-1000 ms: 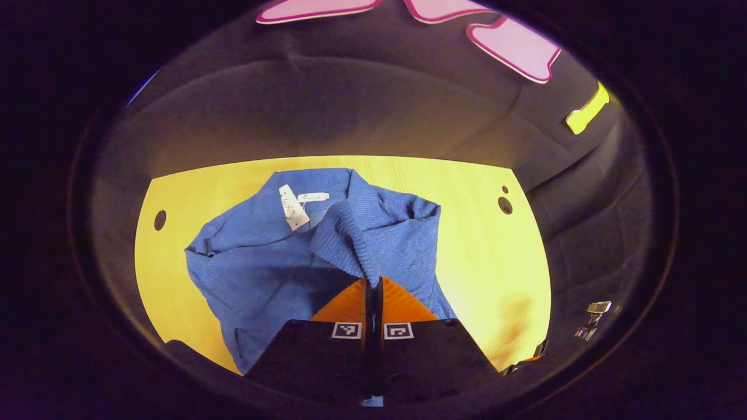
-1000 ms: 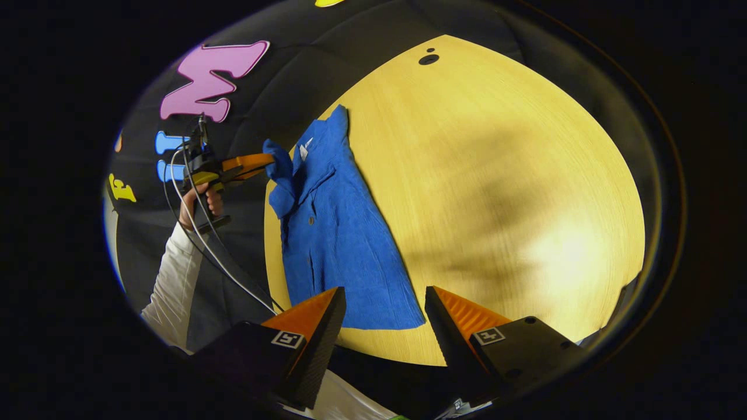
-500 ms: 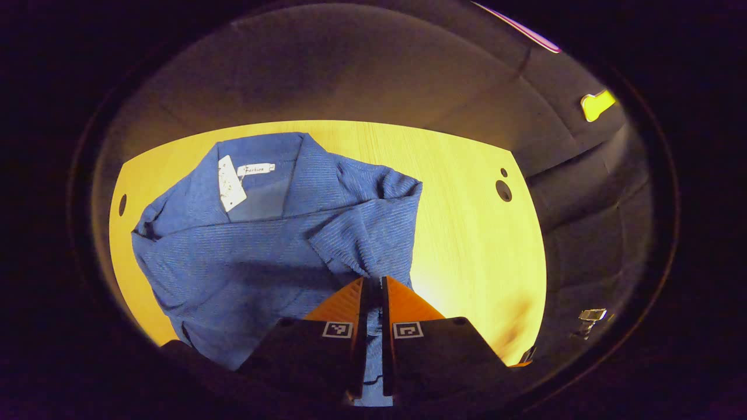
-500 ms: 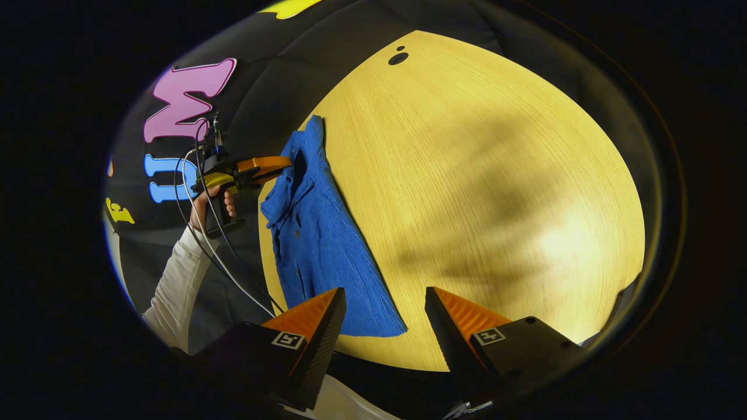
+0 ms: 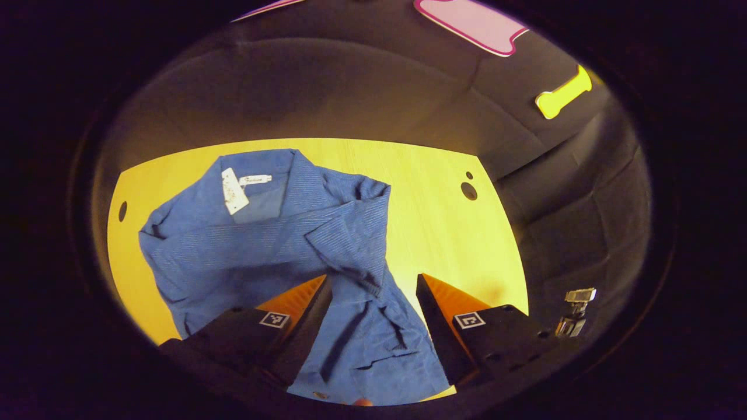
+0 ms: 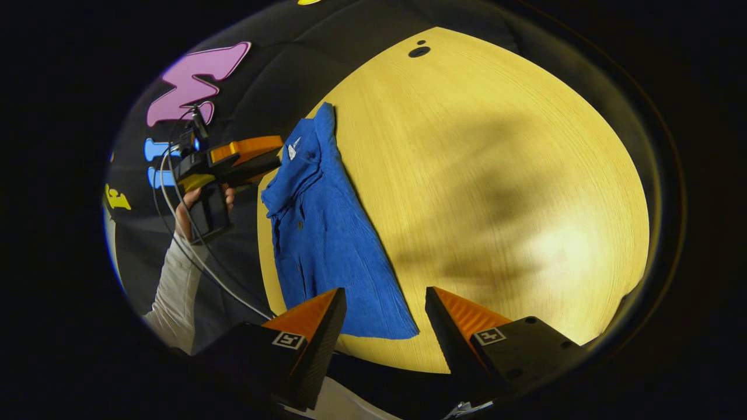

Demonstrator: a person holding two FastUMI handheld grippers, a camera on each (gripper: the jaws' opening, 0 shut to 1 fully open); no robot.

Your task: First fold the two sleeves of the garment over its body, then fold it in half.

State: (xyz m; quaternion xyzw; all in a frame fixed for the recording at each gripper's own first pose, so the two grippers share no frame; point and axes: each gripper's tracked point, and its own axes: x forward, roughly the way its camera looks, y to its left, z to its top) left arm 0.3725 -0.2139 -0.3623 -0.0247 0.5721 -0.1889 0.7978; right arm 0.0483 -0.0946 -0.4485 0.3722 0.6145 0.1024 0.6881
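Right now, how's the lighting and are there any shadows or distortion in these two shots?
Left gripper view: warm, dim light, table glowing yellow, fisheye curving its far edge, blue shirt sharp. Right gripper view: broad soft shadows across the table, a bright patch at right, edges bulged by the lens.

One blue shirt [image 5: 262, 251], one table [image 5: 443, 233], two table holes.
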